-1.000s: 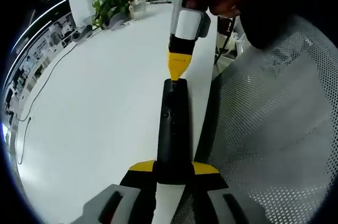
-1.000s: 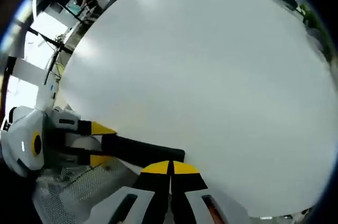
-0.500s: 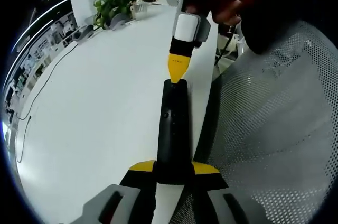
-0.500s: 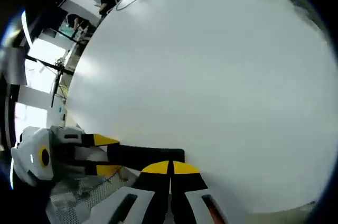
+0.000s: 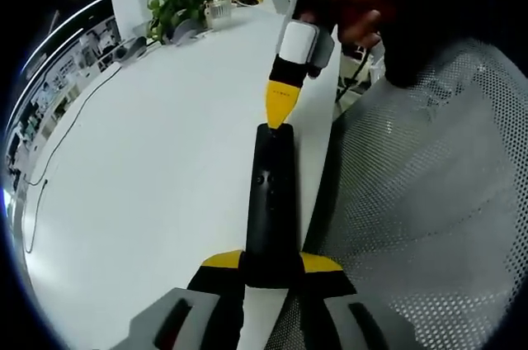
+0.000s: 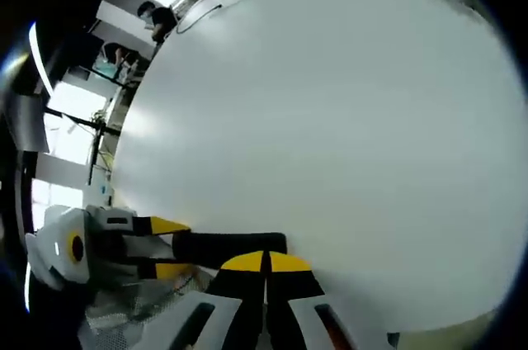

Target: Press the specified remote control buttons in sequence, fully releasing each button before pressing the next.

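Remote control (image 5: 271,201) pinched in left claw (image 5: 271,263), closed right claw (image 5: 279,115) touching its far end

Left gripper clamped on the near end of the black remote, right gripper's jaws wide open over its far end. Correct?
Not quite. The right gripper has its yellow jaws closed together into a single tip at the far end of the slim black remote control; the left gripper view shows it. The left gripper is indeed clamped on the near end.
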{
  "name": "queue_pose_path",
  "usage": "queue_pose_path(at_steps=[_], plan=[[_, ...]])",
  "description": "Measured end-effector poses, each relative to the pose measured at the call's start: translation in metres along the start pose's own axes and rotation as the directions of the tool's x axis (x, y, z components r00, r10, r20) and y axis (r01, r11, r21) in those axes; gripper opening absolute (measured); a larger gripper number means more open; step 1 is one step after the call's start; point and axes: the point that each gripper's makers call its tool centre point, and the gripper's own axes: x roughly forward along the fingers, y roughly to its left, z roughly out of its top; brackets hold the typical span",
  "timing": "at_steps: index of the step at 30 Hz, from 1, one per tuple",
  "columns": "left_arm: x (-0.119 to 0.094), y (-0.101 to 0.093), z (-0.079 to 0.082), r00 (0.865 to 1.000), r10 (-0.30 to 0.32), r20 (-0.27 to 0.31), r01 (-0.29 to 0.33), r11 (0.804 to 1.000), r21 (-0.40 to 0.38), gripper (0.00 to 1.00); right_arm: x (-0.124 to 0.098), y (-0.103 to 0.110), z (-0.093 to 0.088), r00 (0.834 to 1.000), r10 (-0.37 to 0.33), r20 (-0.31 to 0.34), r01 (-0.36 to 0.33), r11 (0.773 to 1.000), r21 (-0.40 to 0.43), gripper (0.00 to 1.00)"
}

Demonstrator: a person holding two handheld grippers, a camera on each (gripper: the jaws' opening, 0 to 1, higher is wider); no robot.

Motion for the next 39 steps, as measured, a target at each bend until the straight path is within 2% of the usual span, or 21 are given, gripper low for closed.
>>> queue_pose_path(at_steps=[3, 5, 8, 12, 18, 29, 39], plan=[[0.0, 0.001, 0.0, 1.0, -0.003, -0.008, 0.003, 1.0, 0.002, 0.23, 0.001, 0.003, 0.0, 0.998, -0.065, -0.008, 0.064, 0.995, -0.074, 0.0], [0.0, 0.0, 0.0, 1.0, 0.0, -0.011, 0.001, 1.0, 0.006, 0.24, 0.0, 0.002, -0.001, 0.998, -0.063, 0.002, 0.063, 0.996, -0.061, 0.0], [0.0, 0.0, 0.001, 1.0, 0.004, -0.01, -0.004, 1.0, 0.009, 0.24, 0.0, -0.001, 0.001, 0.999, -0.015, 0.048, 0.016, 1.0, -0.012, 0.0], [0.0, 0.0, 0.001, 1.0, 0.009, -0.008, -0.009, 1.0, 0.013, 0.24, -0.001, 0.001, 0.0, 0.999, -0.012, 0.049, 0.012, 1.0, 0.007, 0.0], [0.0, 0.0, 0.001, 1.0, 0.01, 0.006, -0.01, 1.0, 0.017, 0.24, 0.0, 0.004, 0.0, 0.998, -0.054, 0.04, 0.056, 0.996, -0.07, 0.0], [0.0, 0.001, 0.001, 1.0, 0.008, -0.001, -0.008, 1.0, 0.015, 0.24, 0.003, 0.015, -0.001, 0.999, 0.023, 0.027, -0.022, 0.999, -0.041, 0.0], [0.0, 0.0, 0.003, 1.0, 0.013, -0.001, -0.013, 1.0, 0.009, 0.24, 0.005, 0.017, -0.003, 1.0, 0.011, 0.018, -0.009, 0.995, -0.095, 0.0]])
